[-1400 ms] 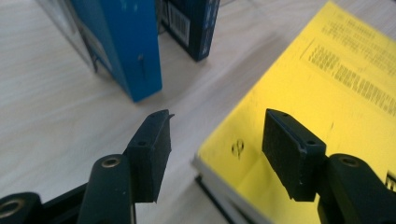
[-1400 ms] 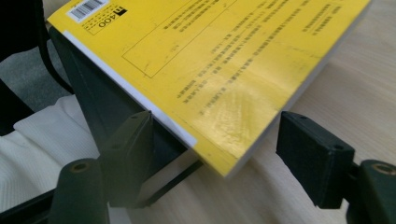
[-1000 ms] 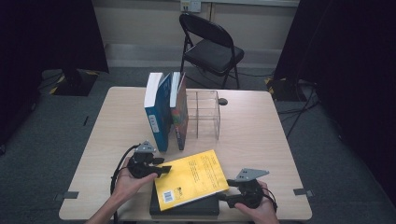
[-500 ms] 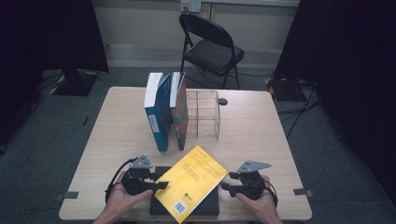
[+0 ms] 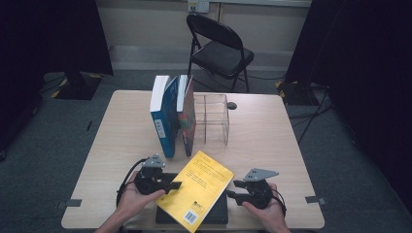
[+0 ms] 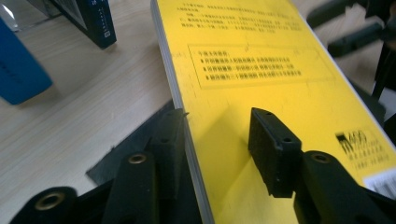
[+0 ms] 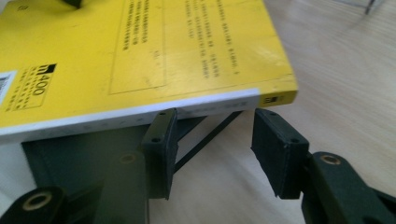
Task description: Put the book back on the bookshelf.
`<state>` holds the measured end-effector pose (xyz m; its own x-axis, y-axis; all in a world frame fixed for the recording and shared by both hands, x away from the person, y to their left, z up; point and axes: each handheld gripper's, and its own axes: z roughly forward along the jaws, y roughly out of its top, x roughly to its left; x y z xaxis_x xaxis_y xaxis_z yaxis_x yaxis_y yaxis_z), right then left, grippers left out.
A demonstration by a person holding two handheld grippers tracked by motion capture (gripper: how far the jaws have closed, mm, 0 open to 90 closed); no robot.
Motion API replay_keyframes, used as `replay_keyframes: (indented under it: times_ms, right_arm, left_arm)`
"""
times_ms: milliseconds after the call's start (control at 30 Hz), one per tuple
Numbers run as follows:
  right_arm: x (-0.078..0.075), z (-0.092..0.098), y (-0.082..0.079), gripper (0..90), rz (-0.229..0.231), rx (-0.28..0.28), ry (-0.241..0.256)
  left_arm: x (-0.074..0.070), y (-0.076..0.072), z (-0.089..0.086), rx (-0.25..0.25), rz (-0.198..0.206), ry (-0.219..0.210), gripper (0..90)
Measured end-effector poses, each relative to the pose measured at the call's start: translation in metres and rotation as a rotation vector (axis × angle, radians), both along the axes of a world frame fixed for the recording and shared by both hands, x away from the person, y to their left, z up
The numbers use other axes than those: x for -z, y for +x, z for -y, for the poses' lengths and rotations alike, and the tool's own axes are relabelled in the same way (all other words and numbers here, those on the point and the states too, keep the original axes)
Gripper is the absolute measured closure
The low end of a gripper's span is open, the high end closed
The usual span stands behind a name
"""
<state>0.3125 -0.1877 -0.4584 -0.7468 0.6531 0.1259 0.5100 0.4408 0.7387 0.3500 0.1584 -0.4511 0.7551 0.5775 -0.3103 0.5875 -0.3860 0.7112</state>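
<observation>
A yellow book (image 5: 198, 190) lies askew on a flat dark book (image 5: 219, 213) at the table's front edge. My left gripper (image 5: 176, 185) is at the yellow book's left edge. In the left gripper view its jaws (image 6: 217, 126) stand open astride the page edge of the yellow book (image 6: 261, 60), one jaw beside the pages over the dark book (image 6: 135, 142), the other above the cover. My right gripper (image 5: 233, 190) is open at the book's right side. In the right gripper view it (image 7: 217, 123) faces the white-striped spine of the yellow book (image 7: 140, 51), holding nothing.
A tall blue book (image 5: 163, 116) and a second book (image 5: 187, 119) stand upright mid-table against a clear acrylic divider rack (image 5: 212, 119). A small dark object (image 5: 232, 105) lies behind the rack. A black folding chair (image 5: 218, 48) stands beyond the wooden table (image 5: 277, 145).
The yellow book has turned and slid nearer the front edge. My left gripper dropped back toward the person and now straddles its left edge. The right gripper barely shifted.
</observation>
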Motion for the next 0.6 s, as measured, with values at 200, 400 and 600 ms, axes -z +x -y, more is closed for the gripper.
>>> replay_keyframes:
  times_ms: [200,400,600]
  right_arm:
    - [0.000,-0.007,-0.004,54.4,0.003,-0.032,-0.007]
    - [-0.002,-0.006,0.000,56.9,0.022,-0.015,-0.013]
    - [-0.002,-0.010,0.010,56.6,0.024,-0.006,-0.022]
  left_arm:
    - [0.000,-0.011,0.001,-0.003,0.001,0.005,56.6]
    - [0.000,-0.030,-0.005,0.020,-0.036,0.001,56.9]
    - [0.002,-0.040,-0.011,0.023,-0.084,-0.030,57.2]
